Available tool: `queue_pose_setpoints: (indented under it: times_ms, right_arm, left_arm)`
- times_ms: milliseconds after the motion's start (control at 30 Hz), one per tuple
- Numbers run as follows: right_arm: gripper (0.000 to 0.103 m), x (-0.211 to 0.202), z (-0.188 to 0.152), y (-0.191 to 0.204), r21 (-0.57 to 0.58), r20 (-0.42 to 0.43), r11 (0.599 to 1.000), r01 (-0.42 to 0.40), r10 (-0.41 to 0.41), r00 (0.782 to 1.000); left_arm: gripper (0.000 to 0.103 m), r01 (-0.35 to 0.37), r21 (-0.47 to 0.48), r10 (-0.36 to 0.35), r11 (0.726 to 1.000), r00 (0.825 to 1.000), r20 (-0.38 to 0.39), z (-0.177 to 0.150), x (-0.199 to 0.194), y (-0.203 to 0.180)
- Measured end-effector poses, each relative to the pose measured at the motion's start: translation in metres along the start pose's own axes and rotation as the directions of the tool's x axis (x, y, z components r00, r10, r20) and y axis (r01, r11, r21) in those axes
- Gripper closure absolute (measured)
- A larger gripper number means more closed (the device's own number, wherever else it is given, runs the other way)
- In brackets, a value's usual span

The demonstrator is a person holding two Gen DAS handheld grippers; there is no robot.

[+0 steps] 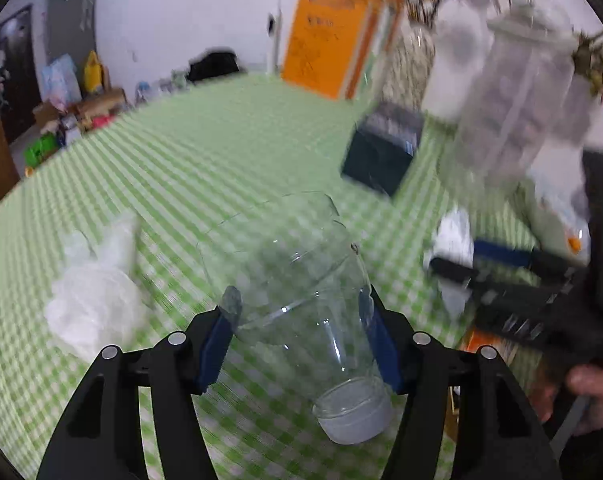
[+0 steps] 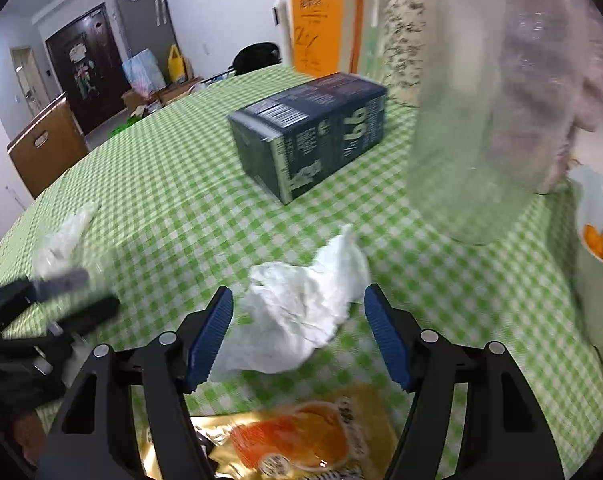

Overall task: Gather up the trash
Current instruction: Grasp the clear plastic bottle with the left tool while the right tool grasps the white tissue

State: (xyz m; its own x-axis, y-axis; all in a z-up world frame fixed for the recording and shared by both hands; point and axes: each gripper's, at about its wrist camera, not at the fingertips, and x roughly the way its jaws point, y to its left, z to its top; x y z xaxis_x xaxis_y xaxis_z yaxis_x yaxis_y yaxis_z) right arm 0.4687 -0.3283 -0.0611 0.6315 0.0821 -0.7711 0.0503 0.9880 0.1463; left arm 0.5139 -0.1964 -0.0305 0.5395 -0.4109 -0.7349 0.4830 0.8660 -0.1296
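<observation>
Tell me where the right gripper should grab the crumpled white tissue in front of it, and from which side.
Grip the crumpled white tissue at its thick bunched middle, not the thin peak pointing away. Come straight forward and down: the right gripper is open, its fingers already flanking the wad on the checked tablecloth. The raised folds there should pinch easily. Stay clear of the orange snack packet nearer the camera.

Green-white checked tablecloth (image 2: 181,184); white tissue (image 2: 301,312); dark box (image 2: 309,128).

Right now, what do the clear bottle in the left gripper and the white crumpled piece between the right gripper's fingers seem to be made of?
The bottle looks like thin clear plastic with a glossy finish: the green checked cloth shows through it, its walls appear dented, and its cap is whitish. The crumpled piece looks like matte white tissue or paper napkin, with soft creases and no shine; thin plastic cannot be excluded.
</observation>
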Motion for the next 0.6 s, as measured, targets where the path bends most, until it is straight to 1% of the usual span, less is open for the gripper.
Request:
queue_pose_setpoints:
  times_ms: [33,67,100,133,167,233,300,367,433,500,600]
  right_arm:
    - [0.039,0.004,-0.003,0.002,-0.005,-0.005,1.0,-0.003,0.003,1.0]
    - [0.049,0.003,-0.005,0.004,-0.02,0.014,1.0,0.02,-0.019,1.0]
    - [0.062,0.004,-0.005,0.005,-0.029,0.017,0.999,0.038,-0.037,0.999]
    - [0.067,0.004,-0.004,0.006,-0.034,0.018,0.998,0.051,-0.05,0.999]
    - [0.074,0.004,-0.005,0.005,-0.036,0.019,0.998,0.057,-0.056,0.998]
    - [0.077,0.002,-0.005,0.003,-0.032,0.021,0.998,0.052,-0.052,0.998]
    - [0.083,0.002,-0.005,-0.001,-0.015,0.022,0.999,0.039,-0.038,0.999]
    - [0.087,0.001,-0.005,-0.006,0.01,0.025,1.0,0.019,-0.019,1.0]
    - [0.088,0.0,-0.006,-0.01,0.029,0.028,1.0,-0.001,0.001,1.0]
    - [0.089,-0.002,-0.007,-0.01,0.036,0.035,0.999,-0.003,0.002,0.999]
    - [0.09,-0.008,-0.007,-0.008,0.027,0.063,1.0,0.002,-0.003,0.998]
  left_arm:
    - [0.044,0.002,-0.001,-0.002,1.0,1.0,0.023,0.002,-0.005,0.002]
    - [0.044,0.0,-0.004,0.0,1.0,0.999,0.037,0.002,-0.009,0.002]
    - [0.044,0.0,-0.011,0.0,1.0,0.998,0.055,0.004,-0.012,0.003]
    - [0.044,0.003,-0.017,-0.002,1.0,0.998,0.067,0.005,-0.015,0.005]
    - [0.044,0.007,-0.022,-0.005,1.0,0.997,0.074,0.006,-0.016,0.005]
    - [0.044,0.015,-0.022,-0.013,1.0,0.997,0.081,0.007,-0.02,0.007]
    - [0.044,0.004,-0.027,-0.002,1.0,0.997,0.08,0.005,-0.019,0.009]
    - [0.044,-0.003,-0.039,0.006,0.999,0.997,0.08,0.005,-0.021,0.013]
    - [0.044,0.014,-0.059,-0.009,0.998,0.996,0.092,0.008,-0.023,0.016]
    - [0.044,0.026,-0.076,-0.018,0.997,0.995,0.101,0.009,-0.024,0.019]
    - [0.044,0.015,-0.074,-0.006,0.997,0.993,0.119,0.01,-0.029,0.021]
